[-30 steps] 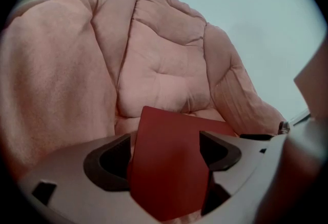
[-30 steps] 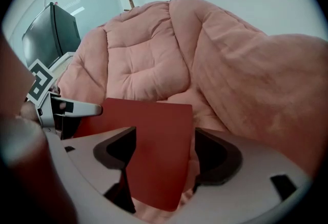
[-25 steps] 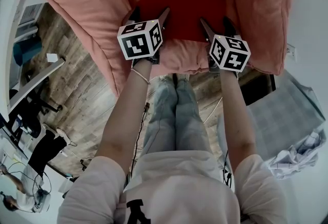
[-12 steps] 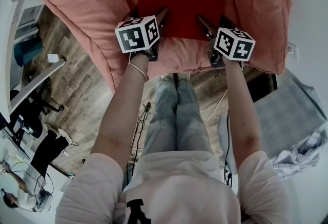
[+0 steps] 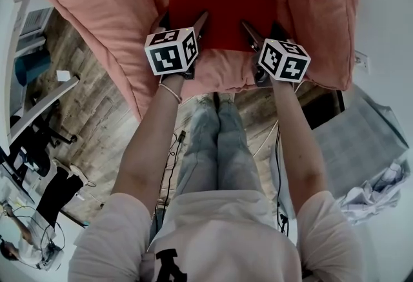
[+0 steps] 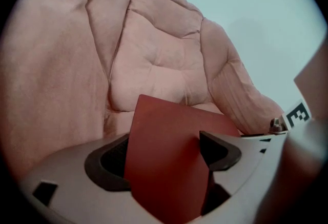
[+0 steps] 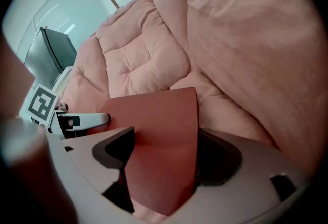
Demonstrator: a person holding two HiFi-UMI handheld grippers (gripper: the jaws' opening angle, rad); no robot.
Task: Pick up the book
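A thin red book (image 5: 222, 15) lies on the seat of a pink cushioned armchair (image 5: 97, 3). My left gripper (image 5: 184, 17) is shut on the book's near left corner. At the near right corner, my right gripper (image 5: 262, 27) is shut on it too. In the left gripper view the red book (image 6: 169, 125) stands between the two dark pads of the left gripper (image 6: 165, 162) and fills the gap. The right gripper view shows the same: the book (image 7: 159, 120) is pinched in the right gripper (image 7: 166, 159).
The armchair's puffy back (image 6: 154, 59) and arms (image 7: 246, 48) rise round the book on three sides. A wooden floor (image 5: 90, 113) lies below, with a desk and office chair (image 5: 39, 113) at the left. Crumpled cloth (image 5: 381, 187) lies at the right.
Both grippers have slid a little further onto the book's near corners. The book stays between their jaws and has shifted slightly up and left in the view.
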